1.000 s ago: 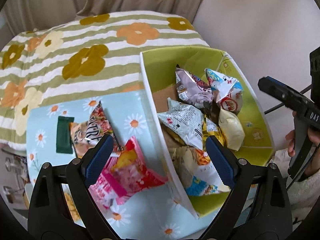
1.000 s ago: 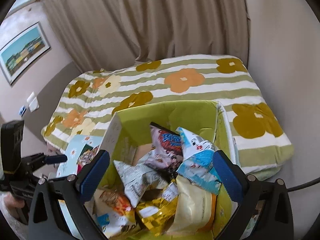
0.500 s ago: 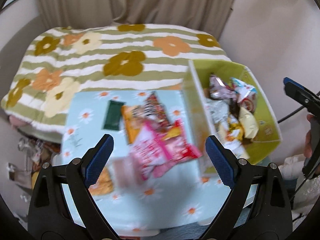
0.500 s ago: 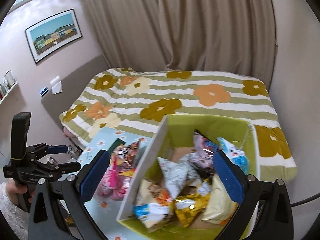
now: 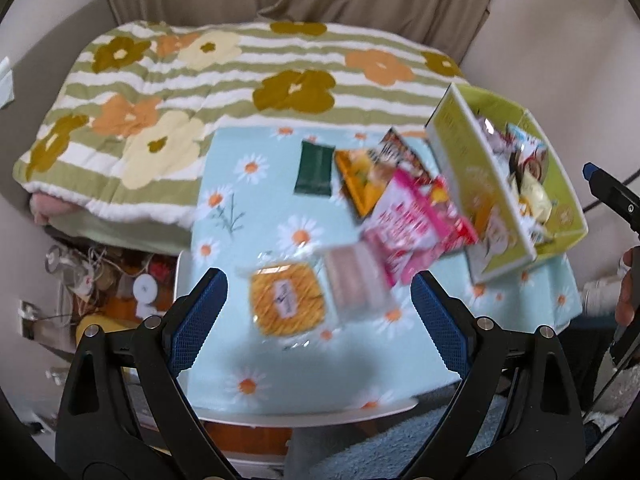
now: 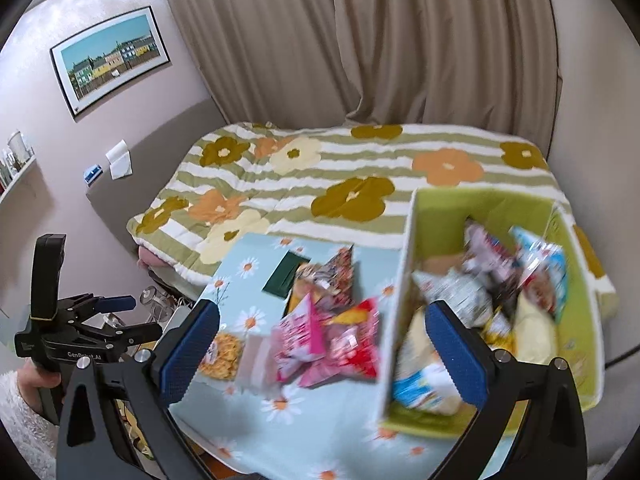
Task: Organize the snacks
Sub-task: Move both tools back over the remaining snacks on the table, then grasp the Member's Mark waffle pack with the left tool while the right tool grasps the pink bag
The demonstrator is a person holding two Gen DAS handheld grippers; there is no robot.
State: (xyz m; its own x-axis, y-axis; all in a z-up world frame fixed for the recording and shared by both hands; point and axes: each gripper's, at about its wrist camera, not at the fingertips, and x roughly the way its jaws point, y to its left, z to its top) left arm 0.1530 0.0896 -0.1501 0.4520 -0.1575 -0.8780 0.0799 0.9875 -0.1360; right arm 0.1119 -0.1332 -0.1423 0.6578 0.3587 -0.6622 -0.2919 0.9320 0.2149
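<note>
Snack packets (image 5: 404, 216) are lying on the daisy-print tabletop (image 5: 256, 216) beside the green box (image 5: 472, 184); both the left gripper (image 5: 318, 320) and right gripper (image 6: 320, 354) are hanging spread wide, empty.

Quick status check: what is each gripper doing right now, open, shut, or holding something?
Left gripper: open, holding nothing, above the loose snacks on the table.
Right gripper: open, holding nothing.

Bare tablecloth (image 5: 256, 360) lies open at the table's near edge; loose snack packets (image 5: 404, 216) crowd the middle, and the green box (image 5: 460, 148) walls the right side.
</note>
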